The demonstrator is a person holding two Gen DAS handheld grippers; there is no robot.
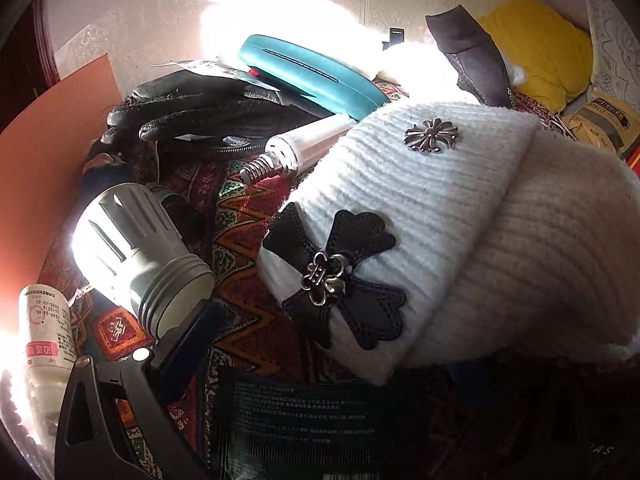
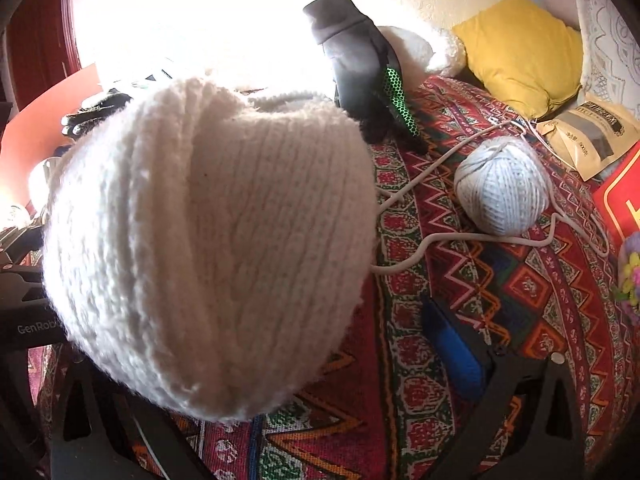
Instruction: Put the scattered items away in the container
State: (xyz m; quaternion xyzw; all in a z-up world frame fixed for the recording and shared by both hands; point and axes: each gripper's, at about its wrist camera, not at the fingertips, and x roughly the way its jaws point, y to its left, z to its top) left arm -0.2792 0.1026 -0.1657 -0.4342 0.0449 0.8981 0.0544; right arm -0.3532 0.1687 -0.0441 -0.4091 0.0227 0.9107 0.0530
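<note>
A white knit hat [image 1: 420, 208] with a metal flower stud and a black leather cross patch lies on the patterned cloth. It also fills the right wrist view [image 2: 208, 248]. My left gripper [image 1: 312, 392] is low in the view; its left finger [image 1: 188, 336] shows, the right one is hidden under the hat's edge. My right gripper [image 2: 320, 380] stands open, its blue-padded right finger [image 2: 456, 356] clear of the hat, its left finger under the hat. A silver flashlight [image 1: 136, 256], a silver tube [image 1: 300, 148], black gloves [image 1: 188, 108] and a teal case [image 1: 312, 72] lie near an orange container wall [image 1: 48, 168].
A white yarn ball [image 2: 502, 186] with a loose strand lies right of the hat. A black glove with green trim [image 2: 368, 76], a yellow cushion [image 2: 524, 48], a kraft pouch [image 2: 592, 136] and a red box [image 2: 624, 200] sit behind. A white bottle [image 1: 44, 332] and a black packet [image 1: 304, 424] lie near my left gripper.
</note>
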